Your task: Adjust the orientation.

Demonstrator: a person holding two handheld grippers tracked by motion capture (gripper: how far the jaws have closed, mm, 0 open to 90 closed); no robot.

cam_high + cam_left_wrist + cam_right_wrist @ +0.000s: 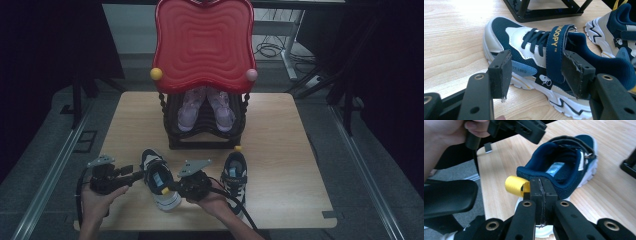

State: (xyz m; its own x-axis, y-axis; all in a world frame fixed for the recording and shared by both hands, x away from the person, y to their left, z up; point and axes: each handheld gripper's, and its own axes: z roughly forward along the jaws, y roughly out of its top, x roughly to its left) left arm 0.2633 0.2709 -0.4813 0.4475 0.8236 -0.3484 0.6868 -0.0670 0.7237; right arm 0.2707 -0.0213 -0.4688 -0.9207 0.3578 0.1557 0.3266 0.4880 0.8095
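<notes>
Black jaws of the right gripper [541, 195] are pressed together on the yellow heel loop [515, 185] of a navy shoe [564, 170], pinching it at the collar's back edge. That shoe lies near the table's front edge, between the two hands in the high view [159, 178], toe pointing away from the person. The left gripper [537, 72] stands wide open, its pads either side of the shoe's strap [556, 52]; neither pad clearly presses the shoe, and whether the right-hand pad touches the collar is hard to tell.

The right hand [212, 197] covers much of its gripper from above, and the shoe's heel is hidden behind the closed jaws in the right gripper view. The strap's lettering is partly cut off.

A second shoe [234, 175] lies just beside the right hand, toe toward a black rack [205, 142] at mid-table. A pair of pale purple shoes [205, 107] sits in the rack under a red tray [204, 42] that hides their heels. The wooden table [280, 150] is bare elsewhere.
</notes>
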